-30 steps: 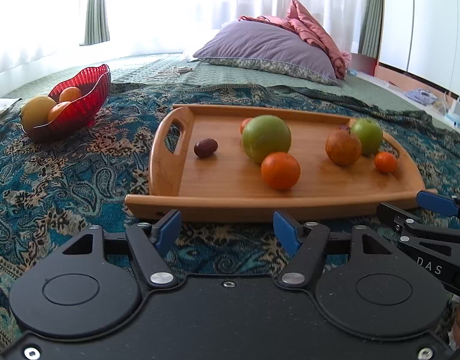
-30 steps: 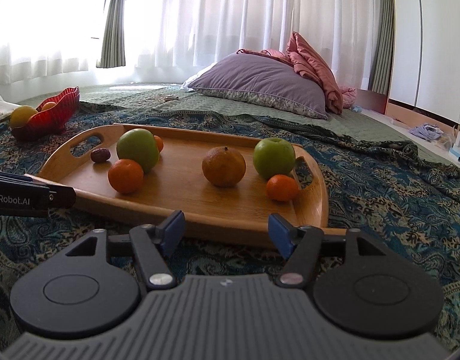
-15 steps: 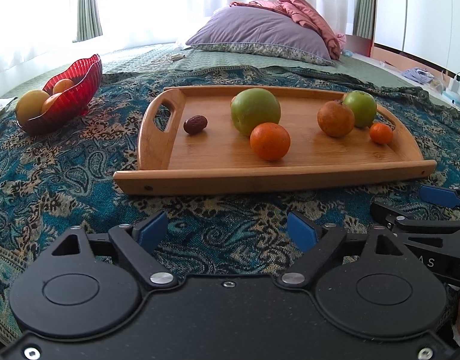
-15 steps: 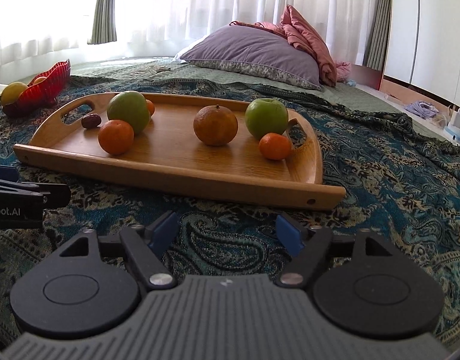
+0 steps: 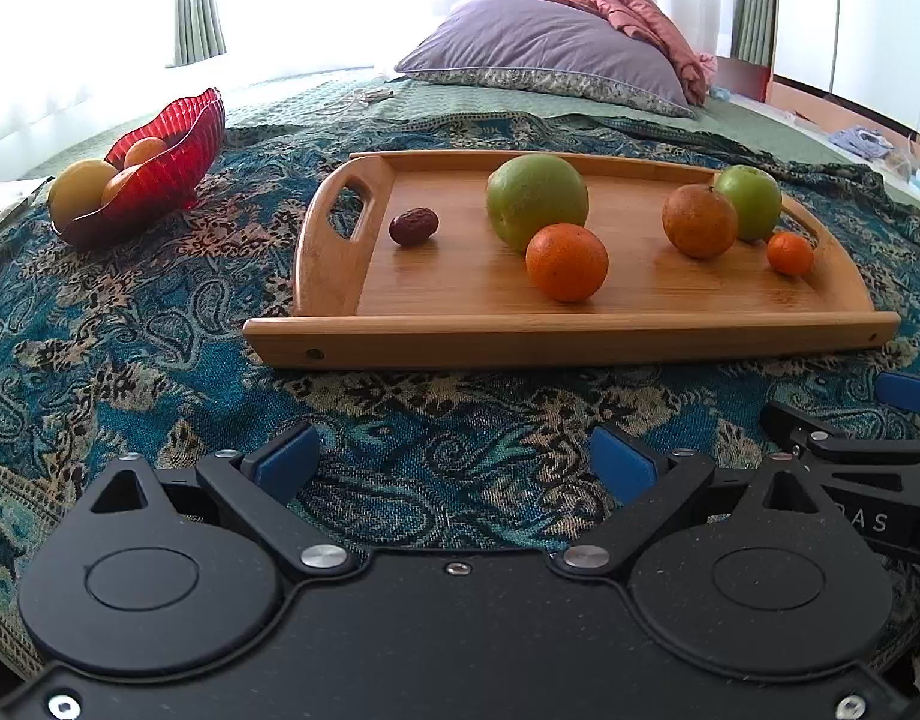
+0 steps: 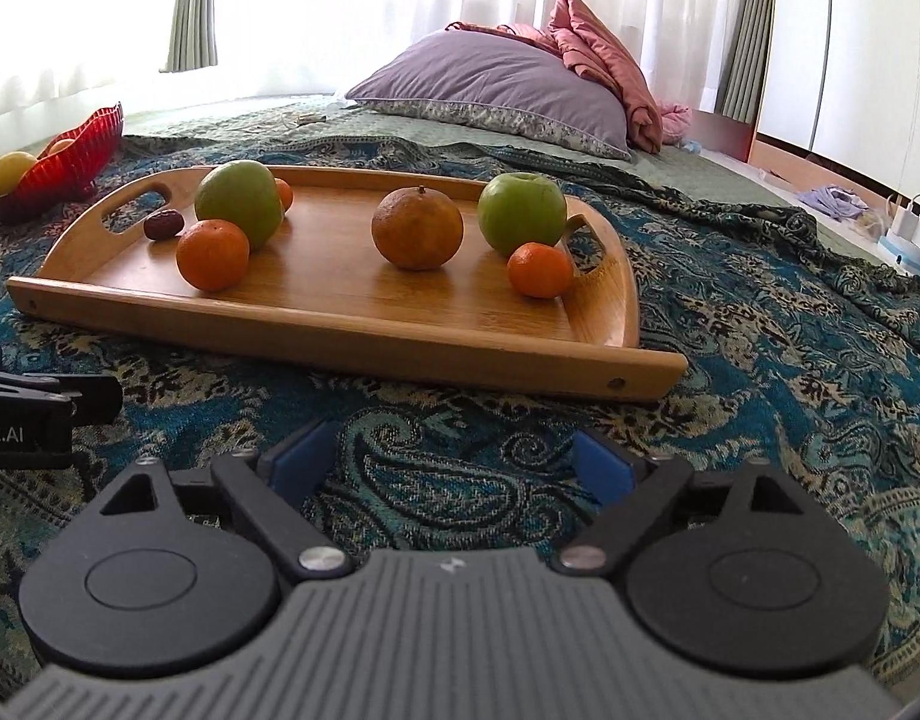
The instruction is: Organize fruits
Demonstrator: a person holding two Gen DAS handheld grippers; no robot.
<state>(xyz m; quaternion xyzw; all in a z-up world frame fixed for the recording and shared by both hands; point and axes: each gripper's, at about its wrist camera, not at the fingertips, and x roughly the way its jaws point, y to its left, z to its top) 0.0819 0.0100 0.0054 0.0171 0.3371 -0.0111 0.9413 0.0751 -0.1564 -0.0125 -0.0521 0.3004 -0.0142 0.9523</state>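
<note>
Left tongs: jaws opening, nothing between them, hovering over the patterned blanket. Right tongs: the same, jaws opening and empty, just beside the left pair.

Beyond both, a wooden tray lies on the blanket. On it: a dark date near the left handle, a large green fruit with an orange touching its front, a brownish orange, a green apple, a small tangerine.

Further left, a red bowl holds yellow and orange fruit. A purple pillow lies at the far end of the bed.
</note>
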